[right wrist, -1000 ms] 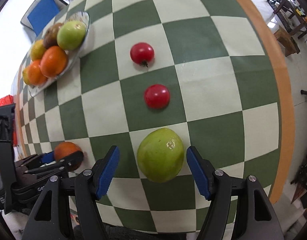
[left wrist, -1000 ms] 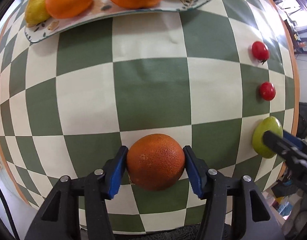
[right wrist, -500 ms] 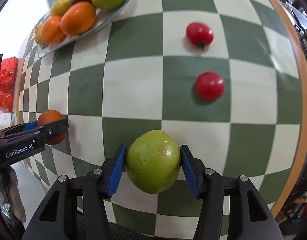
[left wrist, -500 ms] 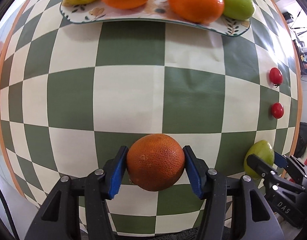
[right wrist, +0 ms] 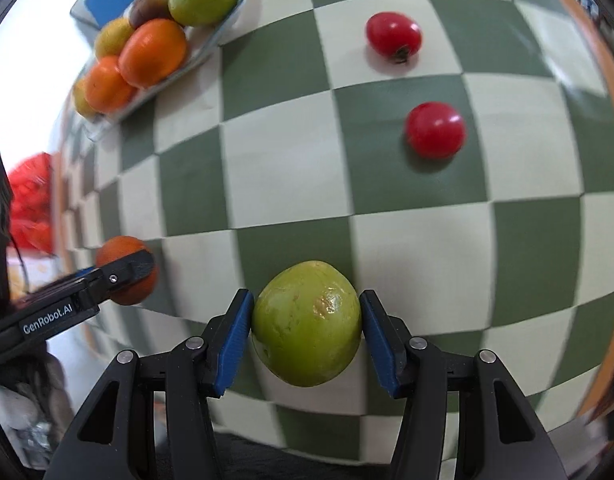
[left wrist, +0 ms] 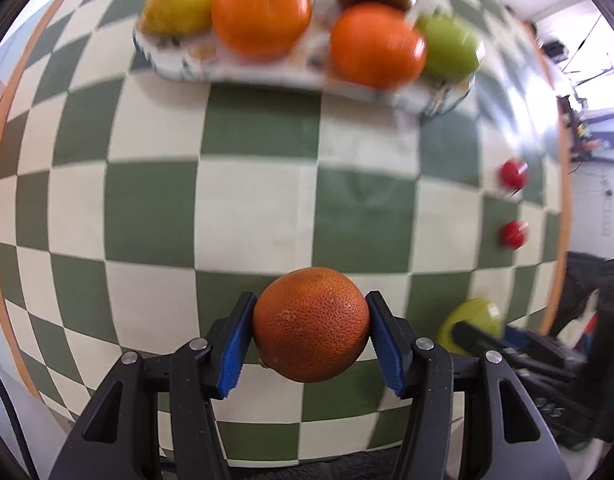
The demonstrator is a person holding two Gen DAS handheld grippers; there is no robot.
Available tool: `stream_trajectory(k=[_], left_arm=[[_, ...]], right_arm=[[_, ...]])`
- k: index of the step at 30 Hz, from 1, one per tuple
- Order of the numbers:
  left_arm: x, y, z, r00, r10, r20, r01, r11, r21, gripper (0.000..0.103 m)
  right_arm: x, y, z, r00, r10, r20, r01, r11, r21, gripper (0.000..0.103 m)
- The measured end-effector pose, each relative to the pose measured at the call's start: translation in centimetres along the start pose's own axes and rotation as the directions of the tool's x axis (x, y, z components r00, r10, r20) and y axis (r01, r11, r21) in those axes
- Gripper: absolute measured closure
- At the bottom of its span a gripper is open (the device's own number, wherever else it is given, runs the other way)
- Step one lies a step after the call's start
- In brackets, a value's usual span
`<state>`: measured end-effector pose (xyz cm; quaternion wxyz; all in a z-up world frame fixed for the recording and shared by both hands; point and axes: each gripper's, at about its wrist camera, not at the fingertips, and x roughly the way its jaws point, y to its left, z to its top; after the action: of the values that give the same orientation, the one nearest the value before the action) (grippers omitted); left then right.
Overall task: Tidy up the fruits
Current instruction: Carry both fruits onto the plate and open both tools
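I held a fruit in each hand so both could go to the plate (left wrist: 179, 72) together. My left gripper (left wrist: 309, 340) was clamped on the orange (left wrist: 311, 324), its blue pads pressing the rough, pebbled peel across the widest part. My right gripper (right wrist: 306, 330) had just closed on the green fruit (right wrist: 307, 322), smooth, waxy and slightly lopsided. Two glossy round tomatoes (right wrist: 435, 130) lay apart on the checked tablecloth (right wrist: 291, 168).

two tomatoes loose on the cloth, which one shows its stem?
The far tomato, nearer the plate: a dark stem stub shows at its lower edge. The near tomato, closer to the right gripper, shows only smooth red skin.
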<state>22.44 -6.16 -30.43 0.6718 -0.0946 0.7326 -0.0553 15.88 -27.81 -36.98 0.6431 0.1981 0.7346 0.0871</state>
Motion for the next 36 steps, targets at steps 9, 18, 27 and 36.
stream_trajectory(k=[9,18,27,36], left_arm=[[-10.2,1.9,8.4,0.979,-0.075,0.190,0.076,0.997,0.004,0.050],[-9.7,4.7,20.7,0.979,0.016,0.203,-0.007,0.999,-0.044,0.050],[-3.6,7.6,26.4,0.994,0.104,0.044,-0.102,0.993,-0.053,0.050],[-1.0,8.9,25.7,0.995,0.089,-0.037,-0.091,0.995,-0.045,0.049]], right_arm=[[-5.3,5.1,5.2,0.982,0.154,0.107,-0.151,0.988,-0.041,0.046],[-10.1,10.3,18.2,0.952,0.086,0.295,-0.057,0.993,-0.104,0.046],[-6.9,11.2,25.9,0.960,-0.062,0.273,0.095,0.990,-0.108,0.046],[-3.8,10.7,26.4,0.973,-0.104,0.204,0.128,0.985,-0.111,0.045]])
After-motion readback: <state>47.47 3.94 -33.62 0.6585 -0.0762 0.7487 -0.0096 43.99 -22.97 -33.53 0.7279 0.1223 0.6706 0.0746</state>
